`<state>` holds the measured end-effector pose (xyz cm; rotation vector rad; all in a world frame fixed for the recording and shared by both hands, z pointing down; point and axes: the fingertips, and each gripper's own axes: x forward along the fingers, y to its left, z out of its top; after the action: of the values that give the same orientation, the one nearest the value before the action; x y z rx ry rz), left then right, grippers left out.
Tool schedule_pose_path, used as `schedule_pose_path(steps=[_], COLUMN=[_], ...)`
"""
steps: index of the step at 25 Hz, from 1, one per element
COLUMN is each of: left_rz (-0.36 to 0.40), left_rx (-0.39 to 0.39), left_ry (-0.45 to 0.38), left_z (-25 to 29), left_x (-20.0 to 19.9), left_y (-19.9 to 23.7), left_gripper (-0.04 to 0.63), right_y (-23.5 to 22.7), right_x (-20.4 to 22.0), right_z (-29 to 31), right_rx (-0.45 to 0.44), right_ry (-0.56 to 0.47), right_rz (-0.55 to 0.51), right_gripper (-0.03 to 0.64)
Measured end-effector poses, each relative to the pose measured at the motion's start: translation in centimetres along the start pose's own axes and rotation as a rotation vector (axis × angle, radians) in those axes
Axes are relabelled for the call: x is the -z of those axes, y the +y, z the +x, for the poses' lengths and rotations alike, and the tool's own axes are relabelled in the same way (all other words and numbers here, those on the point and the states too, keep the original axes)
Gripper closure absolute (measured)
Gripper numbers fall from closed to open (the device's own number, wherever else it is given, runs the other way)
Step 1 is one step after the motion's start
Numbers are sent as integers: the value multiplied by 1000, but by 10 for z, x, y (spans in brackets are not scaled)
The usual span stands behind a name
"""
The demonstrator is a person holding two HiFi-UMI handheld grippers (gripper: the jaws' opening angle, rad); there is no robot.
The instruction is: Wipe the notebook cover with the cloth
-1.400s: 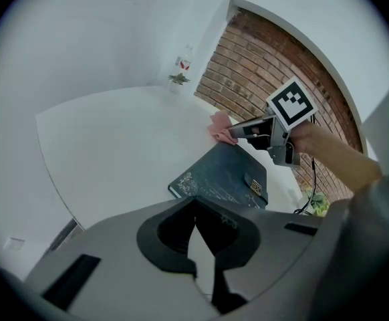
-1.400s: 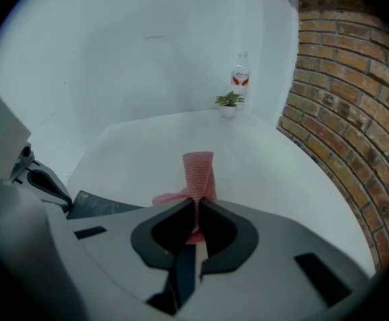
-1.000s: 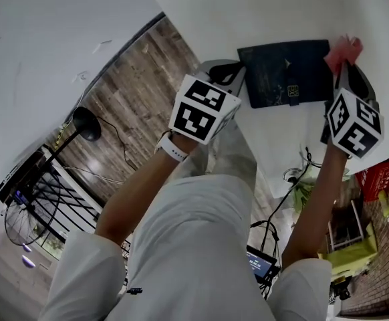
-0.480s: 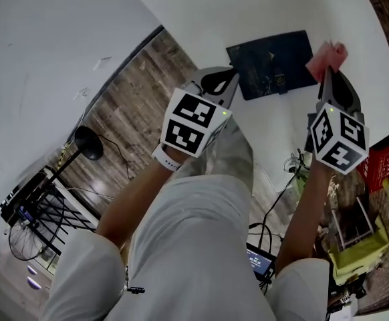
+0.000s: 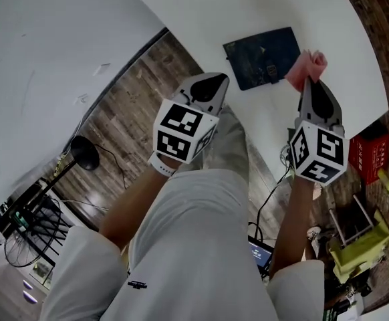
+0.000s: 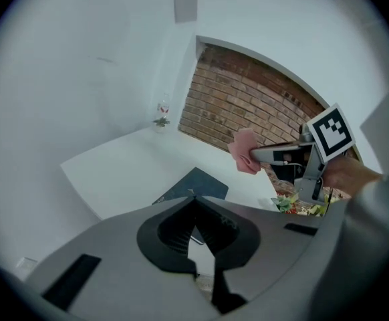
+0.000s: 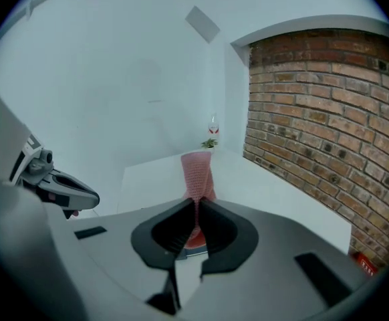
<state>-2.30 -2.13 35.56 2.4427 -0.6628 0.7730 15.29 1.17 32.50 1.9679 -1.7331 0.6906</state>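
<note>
White walls (image 5: 41, 39) fill the left of the head view, and a brick wall (image 7: 315, 112) closes the right of the right gripper view, with dark wood plank floor (image 5: 134, 99) running diagonally below them. Across the top of the head view lies the white bench (image 5: 248, 5), its near edge slanting down toward the right. Below it, the person's pale trousers (image 5: 188, 246) take up the lower middle of the frame, with a bare forearm rising on each side. The left tool (image 5: 211, 82) hangs over the floor just off the bench's near edge, left of the notebook; in its own view its jaws are clenched, tip to tip, with nothing between them. The right tool (image 5: 309, 82) points up at the right of the frame, its jaws grasping the cloth. The dark blue notebook (image 5: 261, 57) lies flat and closed on the bench near that edge, toward the upper middle. The pink cloth (image 5: 306, 67) sits bunched at the right tool's tip, just beside the notebook's right edge in the head view; the left gripper view shows it lifted clear of the bench. A red crate (image 5: 368, 156) stands on the floor at the right edge, and a small glass vase with a sprig (image 7: 211, 138) stands at the bench's far corner.
</note>
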Motion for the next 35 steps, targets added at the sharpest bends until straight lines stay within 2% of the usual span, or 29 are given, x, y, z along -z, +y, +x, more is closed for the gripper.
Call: schedule_pose_path(steps=[6,17,27,33,35], left_rz=[-21,6,49,38,37], left_rx=[-10,-4,-25,-37,-36], left_ry=[-65,-211,-356,-408,-414], left_z=[-42,-101,-158,-178,-182], left_x=[-10,-51,-95,-104,-104], left_y=[-3,-11,-17,-14,-14], left_gripper=[577,577,577,577,577], right_y=[20,47,58,80,87], right_x=[-13,-62,-84,-87,-86], right_z=[-40,-107,-162,-173,-176], right_rx=[-19,-42,-73,-109,-125], right_ry=[-46,-187,-292,-296,-300], right_rz=[-34,-99,-148,-262,-261], right_gripper=[586,586,586,588,588])
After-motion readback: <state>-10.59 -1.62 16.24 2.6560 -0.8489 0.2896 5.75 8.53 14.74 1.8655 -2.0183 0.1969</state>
